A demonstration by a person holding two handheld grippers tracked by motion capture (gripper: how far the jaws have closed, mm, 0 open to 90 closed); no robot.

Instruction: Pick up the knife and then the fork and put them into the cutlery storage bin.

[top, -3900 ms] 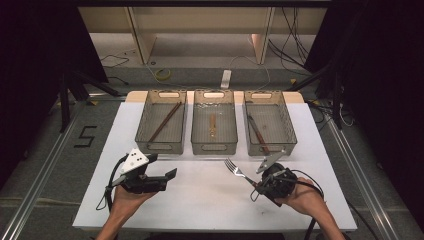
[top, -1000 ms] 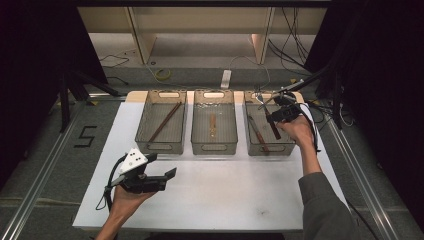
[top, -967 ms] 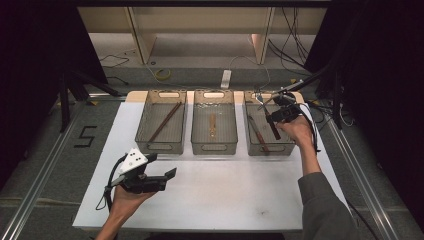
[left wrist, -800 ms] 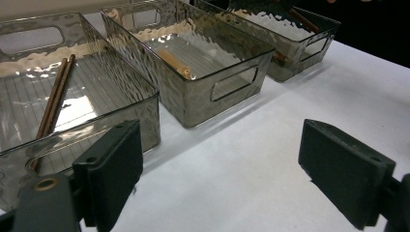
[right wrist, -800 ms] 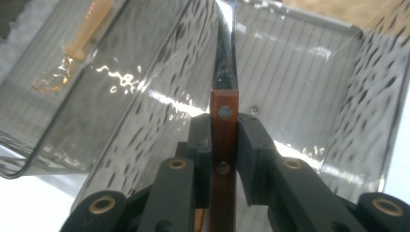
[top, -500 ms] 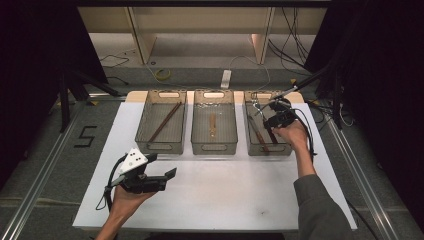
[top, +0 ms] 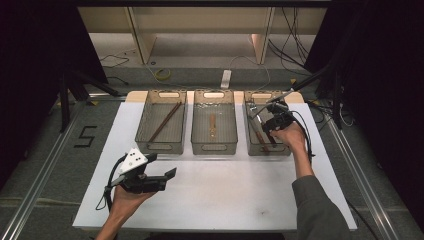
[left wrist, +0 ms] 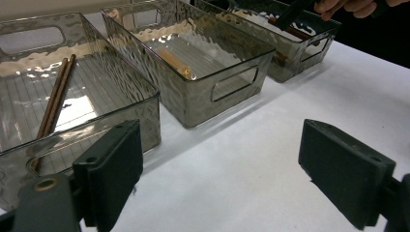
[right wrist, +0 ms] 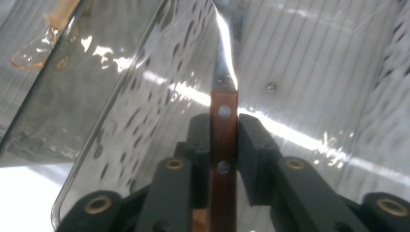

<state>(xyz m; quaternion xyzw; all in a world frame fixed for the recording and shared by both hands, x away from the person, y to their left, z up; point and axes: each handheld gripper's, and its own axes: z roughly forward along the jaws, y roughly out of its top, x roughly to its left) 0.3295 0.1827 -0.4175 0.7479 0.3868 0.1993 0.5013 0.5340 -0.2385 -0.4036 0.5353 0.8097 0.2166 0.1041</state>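
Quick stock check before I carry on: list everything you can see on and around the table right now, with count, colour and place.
Table: one, white top, centre of the high view.
Bins: three, clear smoky-grey, in a row at the far edge.
Chopsticks: one pair, brown, lying diagonally in the left bin.
Spoon: one, wooden handle, in the middle bin.
Brown-handled utensil: one, lying in the right bin; type unclear.
Fork: one, metal with a riveted brown handle, clamped in the right hand-held gripper over the right bin.
Floor marking "5": one, black, left of the table.
Left hand-held gripper: black, jaws apart and empty, over the table's near left.
Right hand-held gripper: black, shut on the fork handle.
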